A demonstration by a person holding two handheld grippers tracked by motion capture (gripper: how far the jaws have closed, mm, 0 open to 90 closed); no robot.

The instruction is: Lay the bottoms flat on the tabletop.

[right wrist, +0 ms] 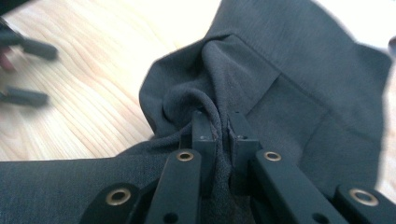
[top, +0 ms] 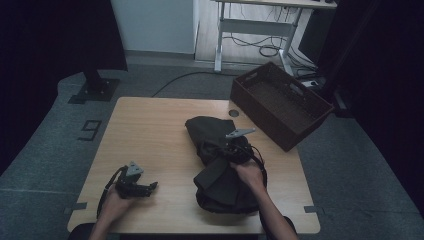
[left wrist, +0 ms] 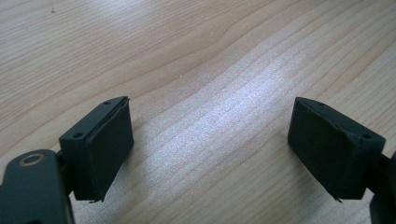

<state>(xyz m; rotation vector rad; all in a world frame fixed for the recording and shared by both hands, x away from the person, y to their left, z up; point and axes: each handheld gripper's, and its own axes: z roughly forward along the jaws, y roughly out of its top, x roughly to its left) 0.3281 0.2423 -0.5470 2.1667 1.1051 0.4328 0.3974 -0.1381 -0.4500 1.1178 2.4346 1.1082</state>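
A dark grey garment (top: 215,165) lies bunched on the wooden table (top: 155,135), right of centre. My right gripper (top: 234,150) is over its middle, shut on a pinched fold of the cloth (right wrist: 219,121); the fabric (right wrist: 289,84) rises in a ridge between the two black jaws. My left gripper (top: 150,187) rests near the table's front left, well apart from the garment. Its two black pads (left wrist: 107,144) stand wide apart over bare wood with nothing between them.
A dark brown open basket (top: 280,102) sits at the table's back right corner, partly overhanging the edge. A white desk frame with cables (top: 255,35) stands on the floor behind. Bare wood spans the table's left half.
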